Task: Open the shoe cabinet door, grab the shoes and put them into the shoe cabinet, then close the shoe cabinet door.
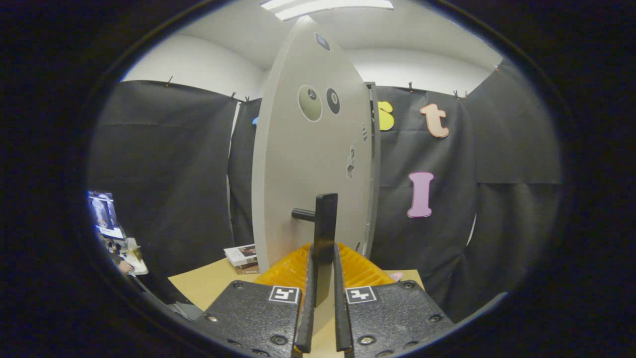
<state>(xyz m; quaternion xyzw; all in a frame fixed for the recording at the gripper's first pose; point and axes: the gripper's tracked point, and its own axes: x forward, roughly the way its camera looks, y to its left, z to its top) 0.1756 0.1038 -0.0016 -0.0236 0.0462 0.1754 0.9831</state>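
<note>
**Gripper pinching the cabinet door handle**

The gripper (323, 278) is closing its two fingers (304, 308) on the dark vertical handle (325, 233) of the shoe cabinet door (308, 164) — the bar is sitting squarely between them, with both inner faces pressing against its lower part. A short round post (303, 215) is joining the handle to the door's pale face just to the left of the bar.

The door is standing upright and edge-on ahead of the fingers, swung out toward the camera, its surface carrying a few round stickers (310, 103) high up. Its hinged side is meeting the cabinet frame (373, 164) on the right.

Beyond the fingertips, a tan tabletop (208, 283) is lying under the door. A stack of books (242, 256) is resting on it — just left of the door's lower edge.

No shoes can be made out from here.
</note>
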